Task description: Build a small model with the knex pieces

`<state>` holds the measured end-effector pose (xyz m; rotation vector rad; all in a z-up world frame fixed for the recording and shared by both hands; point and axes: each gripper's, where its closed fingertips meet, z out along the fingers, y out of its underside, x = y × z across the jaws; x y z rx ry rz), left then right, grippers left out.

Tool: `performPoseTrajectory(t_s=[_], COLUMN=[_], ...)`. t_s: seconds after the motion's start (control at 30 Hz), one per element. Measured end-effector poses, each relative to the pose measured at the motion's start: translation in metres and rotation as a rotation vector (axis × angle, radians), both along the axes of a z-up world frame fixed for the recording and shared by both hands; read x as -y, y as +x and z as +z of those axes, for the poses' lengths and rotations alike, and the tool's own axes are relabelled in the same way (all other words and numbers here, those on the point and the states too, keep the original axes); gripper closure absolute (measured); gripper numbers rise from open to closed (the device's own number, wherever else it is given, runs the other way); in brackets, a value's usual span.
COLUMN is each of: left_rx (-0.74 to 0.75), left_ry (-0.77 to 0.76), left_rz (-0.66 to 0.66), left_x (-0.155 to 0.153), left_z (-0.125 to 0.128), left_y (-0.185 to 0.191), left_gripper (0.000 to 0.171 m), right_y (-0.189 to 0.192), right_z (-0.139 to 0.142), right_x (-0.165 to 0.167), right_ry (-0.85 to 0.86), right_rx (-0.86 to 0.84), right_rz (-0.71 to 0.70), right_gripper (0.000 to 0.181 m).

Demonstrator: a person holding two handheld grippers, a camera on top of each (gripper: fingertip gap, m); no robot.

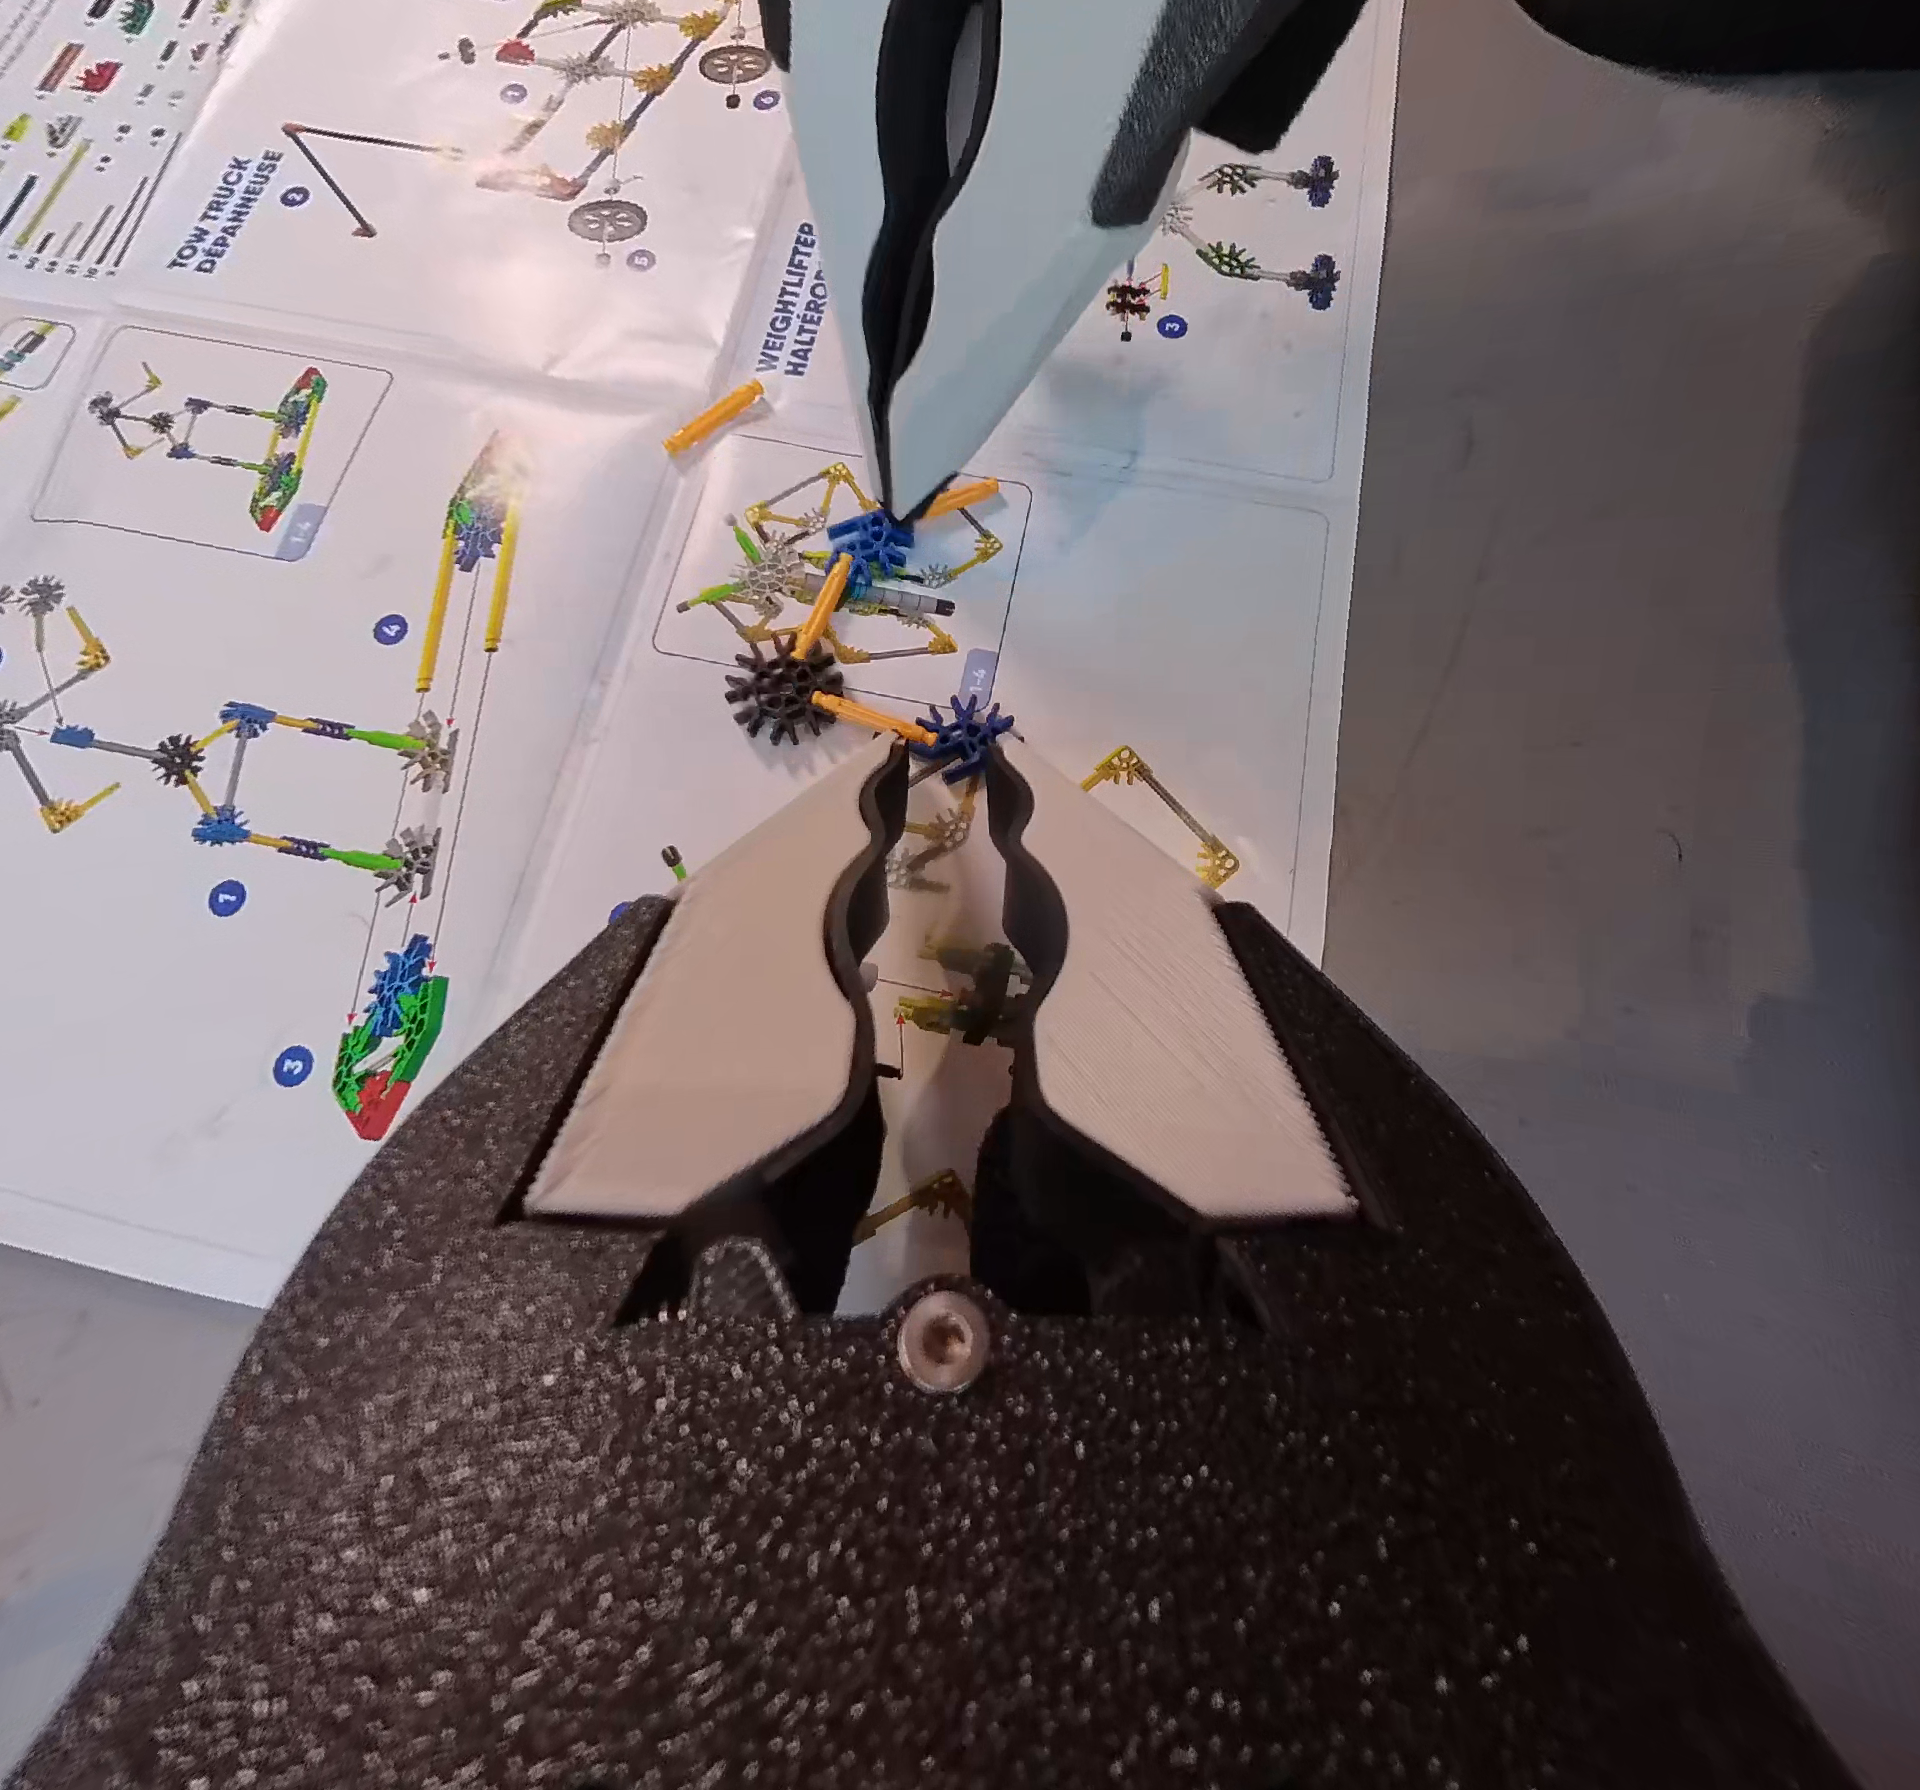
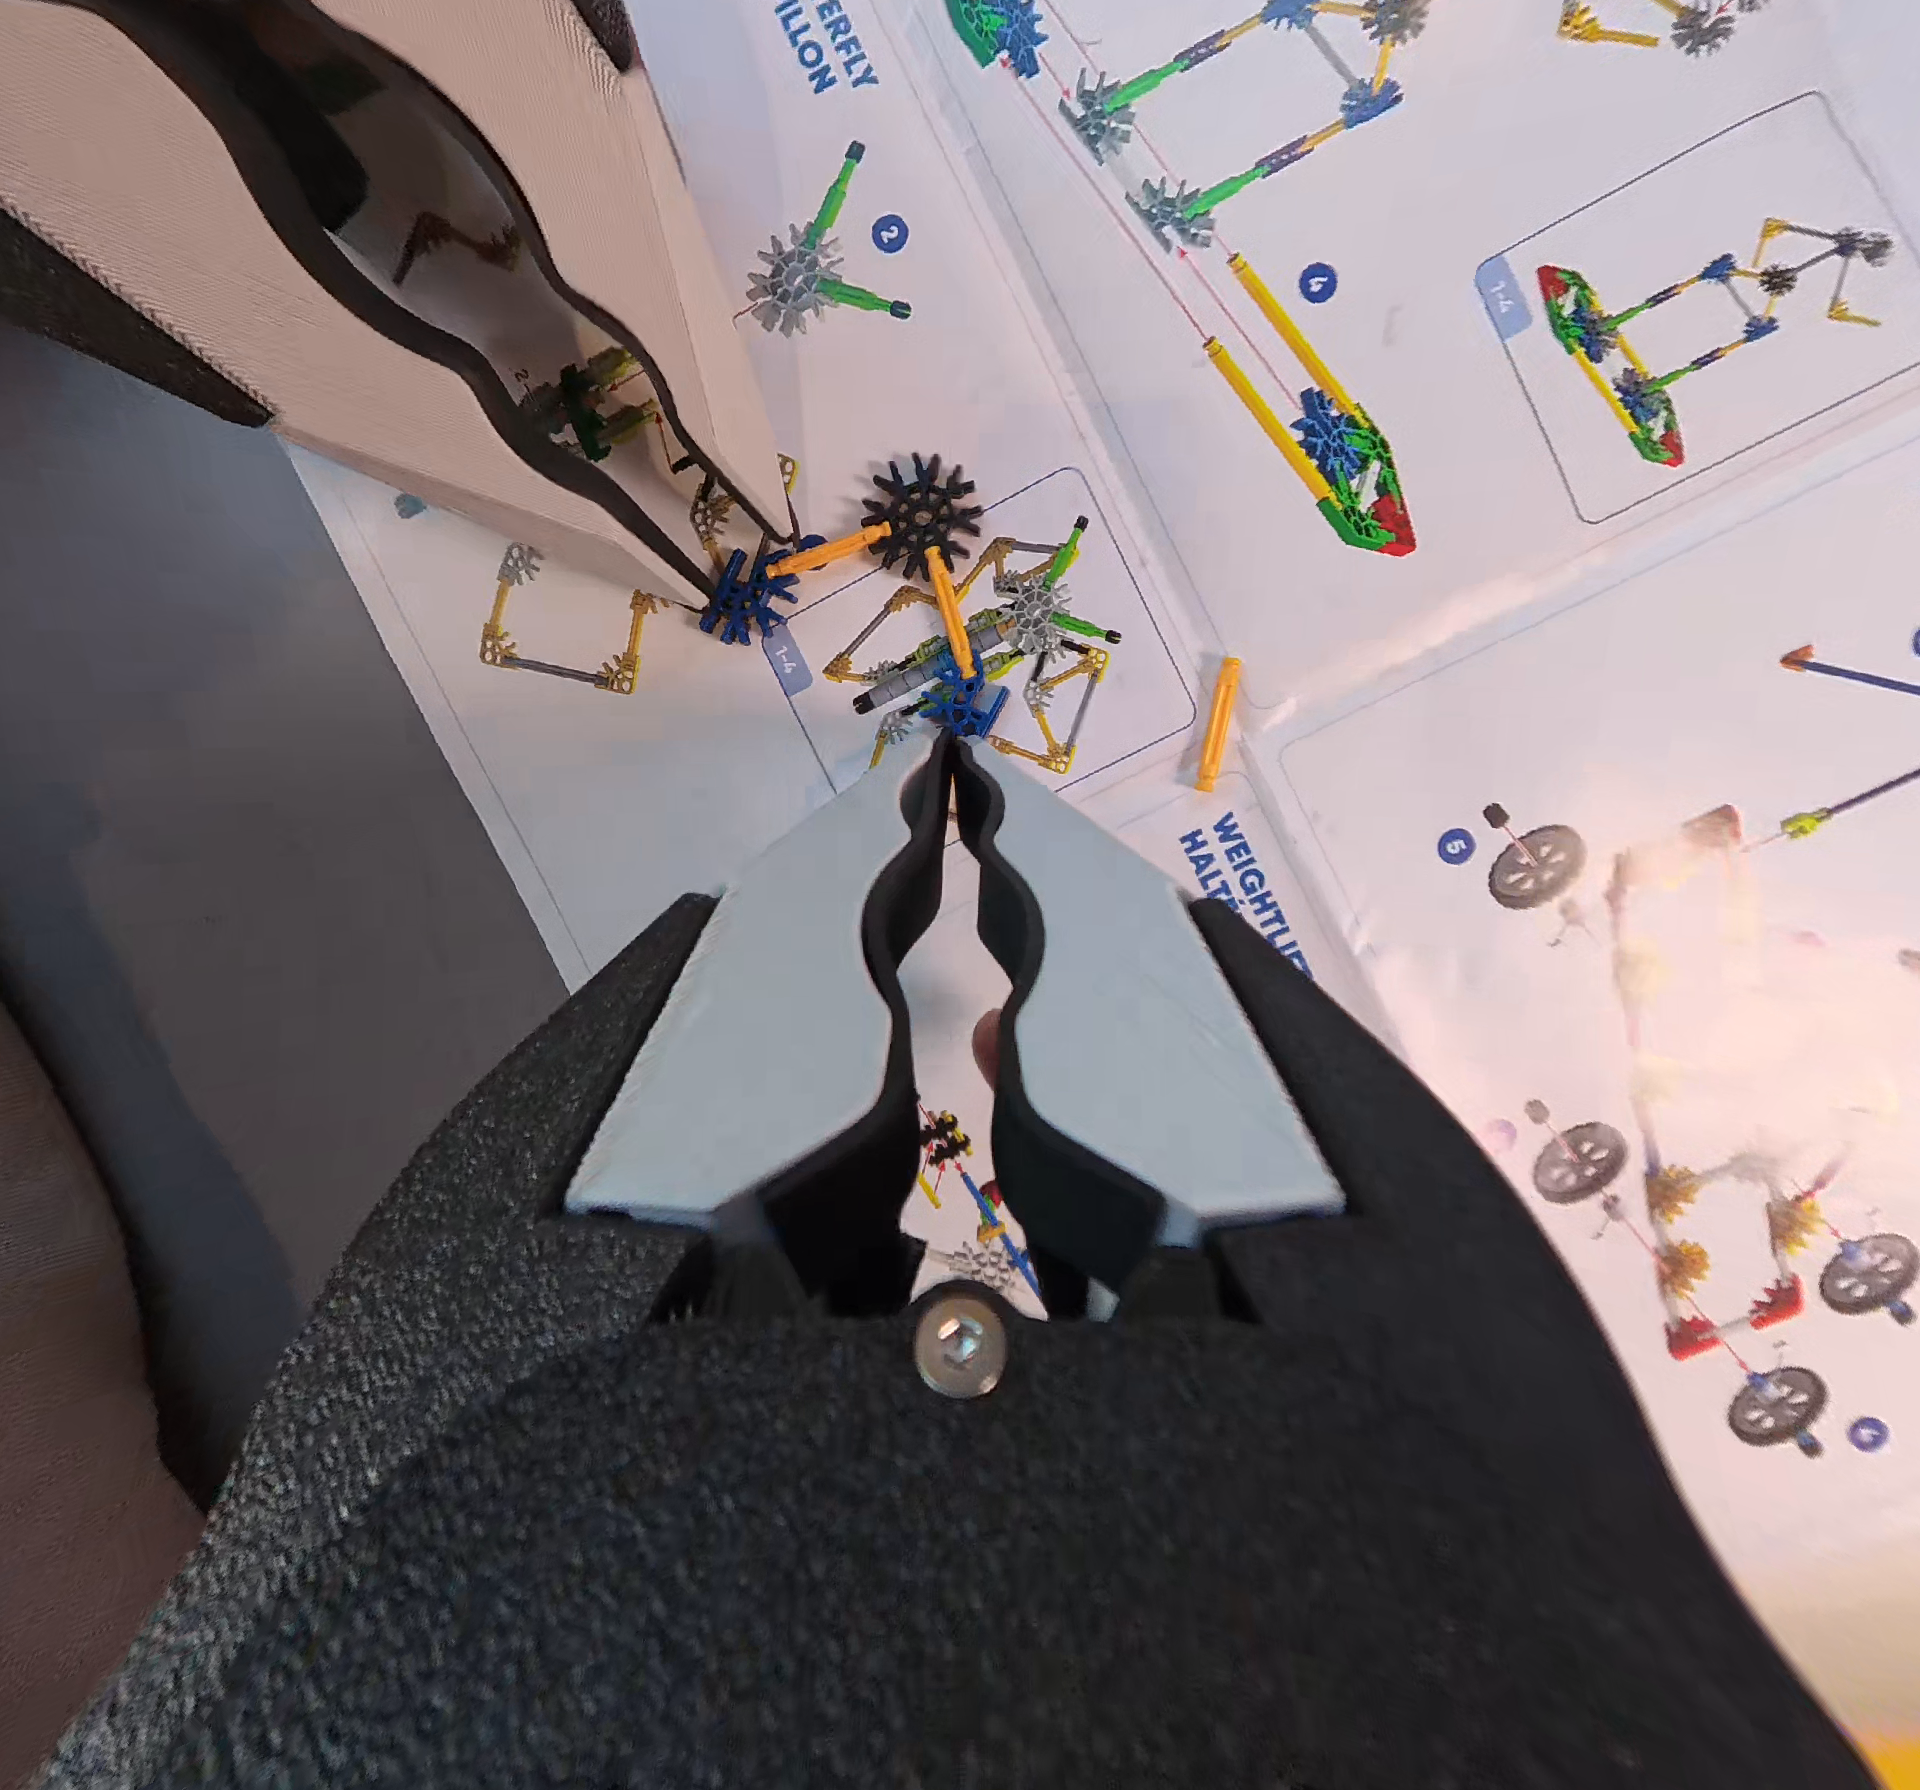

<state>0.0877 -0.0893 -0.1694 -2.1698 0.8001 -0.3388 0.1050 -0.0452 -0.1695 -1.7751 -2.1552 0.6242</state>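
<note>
My left tongs point(image 1: 940, 753) pinch one blue connector point(image 1: 966, 724); right tongs point(image 2: 951, 748) pinch the other blue connector point(image 2: 961, 696), black hub point(image 1: 781, 691) between, over the instruction sheet point(image 1: 312, 493).

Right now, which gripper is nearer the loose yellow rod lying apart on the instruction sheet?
Right. The right gripper pinches a blue connector close beside the loose yellow rod; the left gripper sits farther off, at the other blue connector.

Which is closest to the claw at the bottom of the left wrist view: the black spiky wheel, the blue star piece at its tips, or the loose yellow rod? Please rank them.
From the left claw:
1. Blue star piece, at its tips.
2. Black spiky wheel, slightly left and beyond.
3. Loose yellow rod, farthest, up-left on the instruction sheet.
</note>
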Motion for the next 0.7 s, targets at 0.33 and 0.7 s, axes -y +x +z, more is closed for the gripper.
performPoseTrajectory(t_s=[0.33,0.7], left_rx=[0.025,0.046], left_ry=[0.013,0.083], left_rz=[0.026,0.039], left_x=[-0.003,-0.007], left_z=[0.004,0.017], left_y=[-0.007,-0.012], left_gripper=[0.157,0.157], right_y=[-0.005,-0.006], right_z=[0.002,0.028], right_x=[-0.045,0.017], right_ry=[-0.012,-0.130], right_rx=[-0.136,-0.194], right_rz=[-0.135,-0.012], right_gripper=[0.170,0.179])
